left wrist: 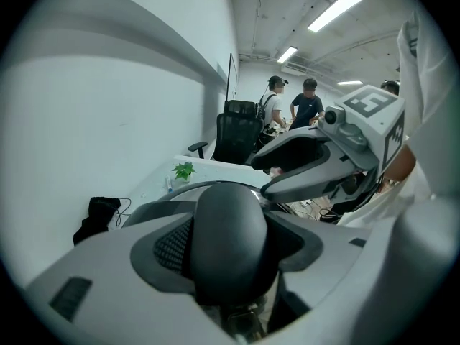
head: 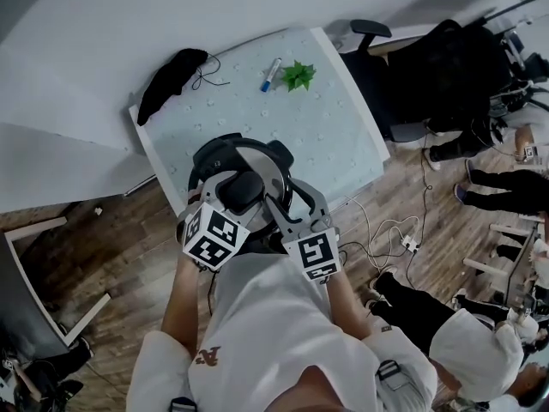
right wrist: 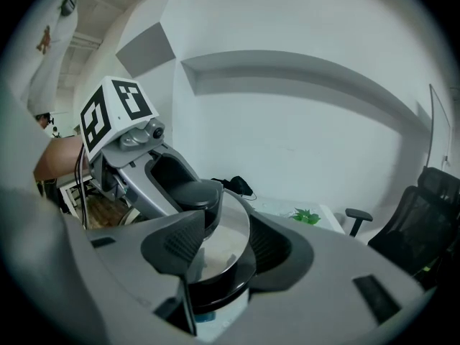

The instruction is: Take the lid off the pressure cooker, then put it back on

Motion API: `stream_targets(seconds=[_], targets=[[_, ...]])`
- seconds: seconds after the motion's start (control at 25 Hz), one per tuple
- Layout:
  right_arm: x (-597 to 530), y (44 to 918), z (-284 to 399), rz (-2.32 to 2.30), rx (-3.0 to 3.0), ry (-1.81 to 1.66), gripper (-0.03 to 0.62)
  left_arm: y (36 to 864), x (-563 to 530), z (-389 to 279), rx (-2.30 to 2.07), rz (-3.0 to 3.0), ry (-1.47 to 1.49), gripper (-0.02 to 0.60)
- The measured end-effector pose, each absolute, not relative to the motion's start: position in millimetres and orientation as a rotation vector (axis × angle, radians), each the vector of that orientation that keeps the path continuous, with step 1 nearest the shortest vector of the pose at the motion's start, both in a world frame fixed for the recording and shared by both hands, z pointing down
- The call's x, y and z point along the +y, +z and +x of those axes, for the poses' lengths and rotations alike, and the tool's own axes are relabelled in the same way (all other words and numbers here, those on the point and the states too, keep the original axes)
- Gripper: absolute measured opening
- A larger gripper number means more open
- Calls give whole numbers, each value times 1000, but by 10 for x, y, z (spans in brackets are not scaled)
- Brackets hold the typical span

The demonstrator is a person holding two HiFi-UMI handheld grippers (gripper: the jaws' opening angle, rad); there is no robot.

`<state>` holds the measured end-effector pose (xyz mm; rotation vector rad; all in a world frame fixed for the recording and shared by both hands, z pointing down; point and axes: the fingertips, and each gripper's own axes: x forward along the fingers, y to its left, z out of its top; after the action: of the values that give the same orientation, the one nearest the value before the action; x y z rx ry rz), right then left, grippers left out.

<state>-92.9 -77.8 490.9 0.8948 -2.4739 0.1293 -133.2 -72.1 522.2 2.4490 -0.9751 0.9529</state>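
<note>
Lid (head: 262, 166) on cooker (head: 214, 153), both grippers at it.
Cooker stands at the near edge of the tabletop (head: 326, 136), just in front of the person. Steel lid sits on top, with its black knob (head: 242, 191) toward the near side. Left gripper (head: 238, 197): jaws clenched on the knob, one pad each side of it. Right gripper (head: 296, 206): jaws spread wide, with the lid's right rim between them. The two grippers are close together, and their marker cubes nearly meet above the person's lap. Far end of the tabletop: black cloth (head: 171, 80) at the left corner, with a pen (head: 271, 74) and a small green plant (head: 298, 75) side by side, well apart from the cooker.
</note>
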Motion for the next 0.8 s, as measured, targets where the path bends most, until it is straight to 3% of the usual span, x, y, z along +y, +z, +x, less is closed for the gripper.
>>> stream_targets(seconds=[0.8], targets=[[-764, 4847, -886, 954, -2456, 112, 198, 5221, -672, -1312, -785, 2540, 1009, 276]])
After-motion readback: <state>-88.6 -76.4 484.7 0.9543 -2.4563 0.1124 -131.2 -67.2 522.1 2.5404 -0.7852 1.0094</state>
